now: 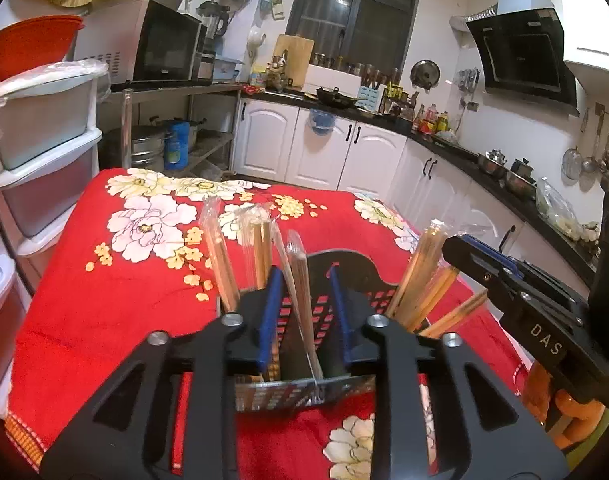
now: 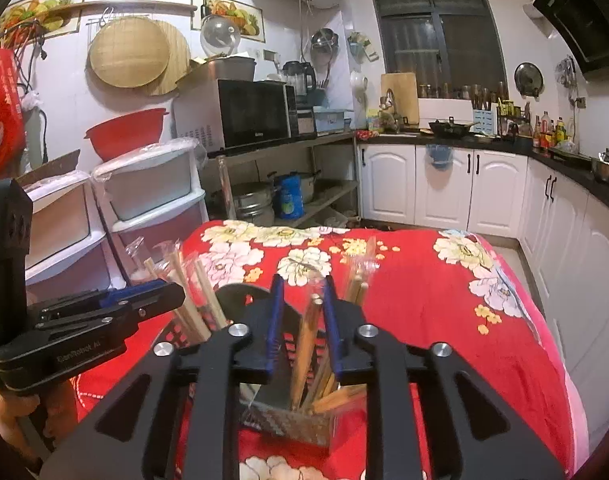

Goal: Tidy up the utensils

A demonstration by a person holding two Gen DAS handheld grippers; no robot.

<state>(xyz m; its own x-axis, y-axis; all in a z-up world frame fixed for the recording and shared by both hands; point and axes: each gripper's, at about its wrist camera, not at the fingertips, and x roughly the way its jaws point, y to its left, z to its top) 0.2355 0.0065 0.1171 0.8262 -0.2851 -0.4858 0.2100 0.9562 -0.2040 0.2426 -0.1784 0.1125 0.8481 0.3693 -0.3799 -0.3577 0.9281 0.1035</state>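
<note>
In the black slotted holder [image 1: 336, 276], plastic-wrapped chopsticks [image 1: 300, 280] lean loosely between both grippers' narrowly parted fingers [image 1: 269, 312].

home kitchen | range hood [image 1: 520, 52], microwave [image 2: 252, 114], white cabinets [image 2: 444, 188]

The letters "DAS" stand in white on the black body of the right gripper [image 1: 474, 258], behind its fingers. On the body of the left gripper [image 2: 160, 292], behind its fingers, a small white text stands, maybe "GenRobot AI", but it is too blurred to read surely.
</note>
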